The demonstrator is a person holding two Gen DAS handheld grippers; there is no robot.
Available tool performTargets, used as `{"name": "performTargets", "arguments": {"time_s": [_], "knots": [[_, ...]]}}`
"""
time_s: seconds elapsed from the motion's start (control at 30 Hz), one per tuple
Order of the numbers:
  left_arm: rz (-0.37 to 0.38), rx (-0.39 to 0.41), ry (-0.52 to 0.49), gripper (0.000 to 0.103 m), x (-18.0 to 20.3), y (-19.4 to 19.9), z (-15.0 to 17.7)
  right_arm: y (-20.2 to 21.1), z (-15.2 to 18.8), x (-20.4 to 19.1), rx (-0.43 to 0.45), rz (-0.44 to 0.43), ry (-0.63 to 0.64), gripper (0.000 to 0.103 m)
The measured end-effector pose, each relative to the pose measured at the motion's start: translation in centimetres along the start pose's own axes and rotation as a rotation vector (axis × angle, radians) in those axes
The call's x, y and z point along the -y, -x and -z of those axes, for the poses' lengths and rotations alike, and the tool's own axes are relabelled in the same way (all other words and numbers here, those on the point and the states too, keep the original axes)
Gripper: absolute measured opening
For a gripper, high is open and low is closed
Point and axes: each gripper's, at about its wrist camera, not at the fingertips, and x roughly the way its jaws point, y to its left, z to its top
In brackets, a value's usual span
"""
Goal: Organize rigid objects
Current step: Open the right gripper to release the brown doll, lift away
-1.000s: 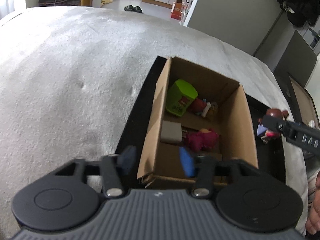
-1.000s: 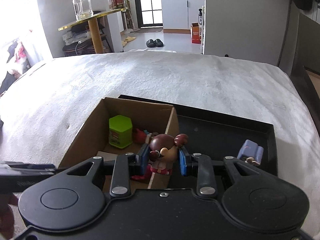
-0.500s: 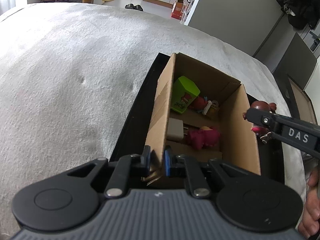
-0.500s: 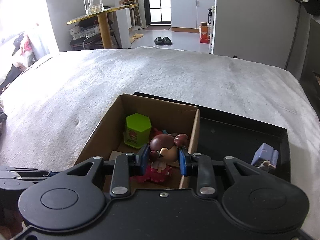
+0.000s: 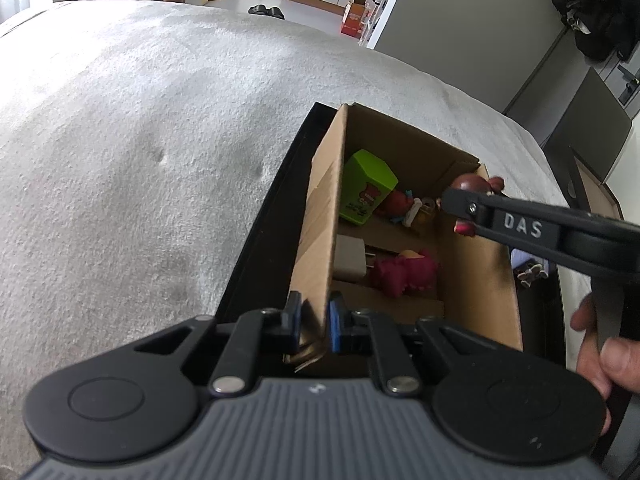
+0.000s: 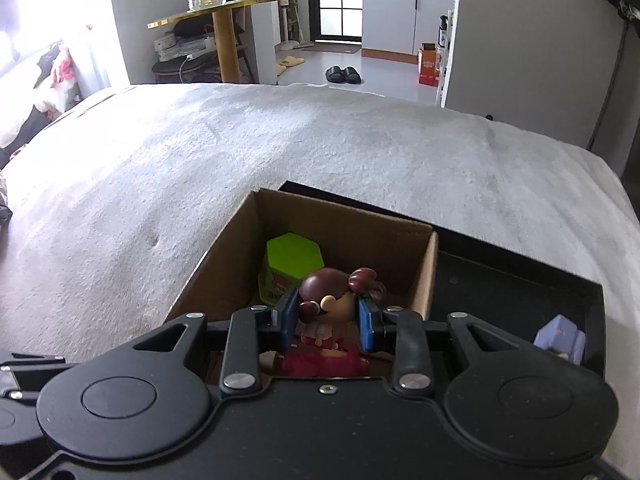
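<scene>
Right now the left gripper (image 5: 314, 326) is clamped on the near corner of the cardboard box (image 5: 480, 280), one blue pad outside the left wall and the other inside it, with only the thin cardboard between them. That box sits on a black tray (image 5: 256, 248) laid on a pale grey fuzzy cover (image 5: 140, 140). Over the open box the right gripper (image 6: 326, 318) carries a small doll (image 6: 332, 304) with dark brown hair buns; its head sits between the two blue pads, the left pad against the hair at one side and the right pad at the bun on the other. The right jaws have just been opening a little, with the doll between them, though the pads look as if they touch the head on both sides. In the left wrist view the doll hangs at the box's far right corner, above the rim. Inside the box lie a lime-green hexagonal container (image 5: 368, 188), a grey plug adapter (image 5: 352, 258), a magenta toy (image 5: 404, 276) and a few small figures I cannot make out. On the tray beside the box's right wall rests a lavender toy (image 6: 560, 338). A bare hand (image 5: 600, 352) grips the right gripper's handle.
</scene>
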Motion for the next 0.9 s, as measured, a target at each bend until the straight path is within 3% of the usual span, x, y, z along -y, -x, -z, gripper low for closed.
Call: {"name": "performTargets", "arguments": {"time_s": [0.1,0.3,0.63,0.9], "knots": [[0.003,-0.003,0.005,0.013,-0.1,-0.1,0.0,0.4,0.0,-1.0,0.034,0.024,0.057,0.044],[0.007,-0.002,0.002,0.013,-0.1,0.0,0.0,1.2,1.4,-1.0,0.006,-0.008,0.076,0.044],[-0.009,0.012,-0.011,0.013,0.4,0.4,-0.1,3.1,2.4,1.6,-0.009,0.011,0.018,0.047],[-0.081,0.05,-0.07,0.014,1.8,1.4,-0.7,4.2,3.7,4.7,-0.013,0.033,-0.009,0.05]]}}
